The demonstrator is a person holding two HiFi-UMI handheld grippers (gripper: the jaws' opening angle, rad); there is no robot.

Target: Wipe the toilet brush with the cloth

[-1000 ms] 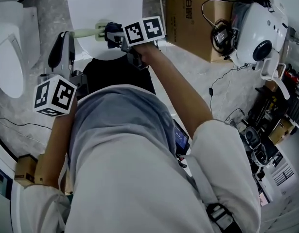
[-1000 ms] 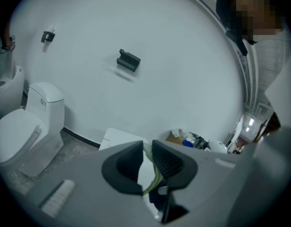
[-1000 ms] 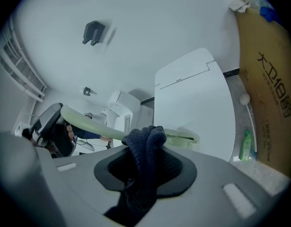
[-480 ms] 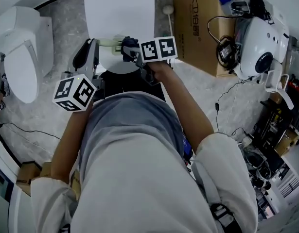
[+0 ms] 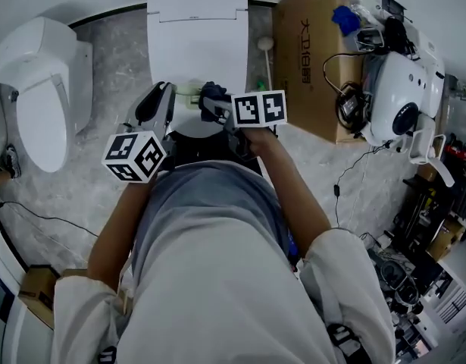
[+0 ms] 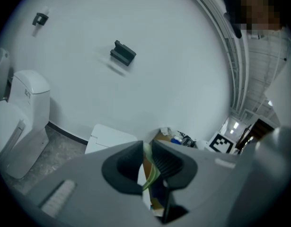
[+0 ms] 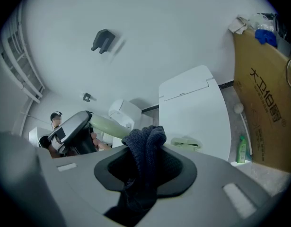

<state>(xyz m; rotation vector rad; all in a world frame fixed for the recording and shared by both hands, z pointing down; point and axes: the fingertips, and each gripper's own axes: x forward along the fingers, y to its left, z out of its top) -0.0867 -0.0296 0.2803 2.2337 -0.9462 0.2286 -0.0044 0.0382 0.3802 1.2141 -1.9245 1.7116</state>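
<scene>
The toilet brush has a pale green handle [image 5: 189, 93] and lies level above the shut lid of the middle toilet [image 5: 195, 21]. My left gripper [image 5: 163, 97] is shut on that handle; in the left gripper view the green handle [image 6: 150, 173] sits pinched between the dark jaw pads. My right gripper [image 5: 217, 105] is shut on a dark blue cloth [image 5: 211, 99], which rests against the handle just right of the left gripper. In the right gripper view the cloth [image 7: 144, 148] bulges up out of the jaws, the handle [image 7: 107, 125] runs left to the left gripper [image 7: 72, 132], and a pale green end [image 7: 185, 143] shows past the cloth.
A second white toilet [image 5: 35, 89] stands at the left. A cardboard box [image 5: 308, 44] and a white machine [image 5: 399, 67] with cables crowd the right. A white-tipped stick [image 5: 264, 45] leans by the box, beside a green bottle [image 7: 241, 148]. The person's body fills the lower head view.
The head view has swung so that more of the middle toilet shows. The two grippers stand closer together, with the cloth nearer the left gripper along the handle.
</scene>
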